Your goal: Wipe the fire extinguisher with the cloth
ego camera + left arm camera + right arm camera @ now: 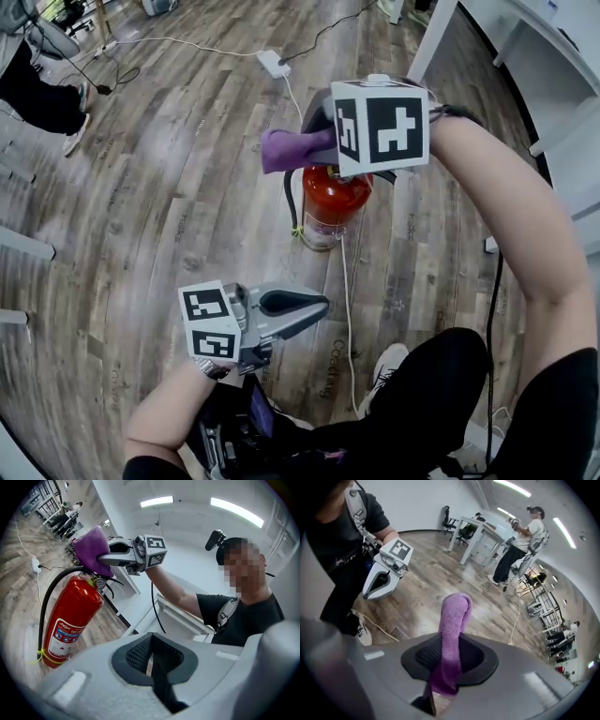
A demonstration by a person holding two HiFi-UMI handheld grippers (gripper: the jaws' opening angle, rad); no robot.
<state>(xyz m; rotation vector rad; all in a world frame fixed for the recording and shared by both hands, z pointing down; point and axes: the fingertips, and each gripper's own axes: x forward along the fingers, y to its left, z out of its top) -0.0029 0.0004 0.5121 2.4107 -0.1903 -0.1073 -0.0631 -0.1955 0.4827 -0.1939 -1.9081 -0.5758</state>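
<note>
Head view shows the red fire extinguisher [330,211] standing upright on the wooden floor [169,187], near the middle. The right tool [319,141] is just over its top, at 12 o'clock from it. This tool is squeezing the purple cloth [291,148], which sticks out toward 9 o'clock. The right gripper view shows the cloth pinched between the two jaws. In the left gripper view the cloth is bunched right by the top of the extinguisher, next to its little round dial [99,582]. I cannot tell if they touch. The left tool [314,305] is at 7 o'clock from the extinguisher, well apart from it. Its jaws are pressed together with nothing in them. A white cable [349,319] lies on the floor, running from the extinguisher toward 6 o'clock.
</note>
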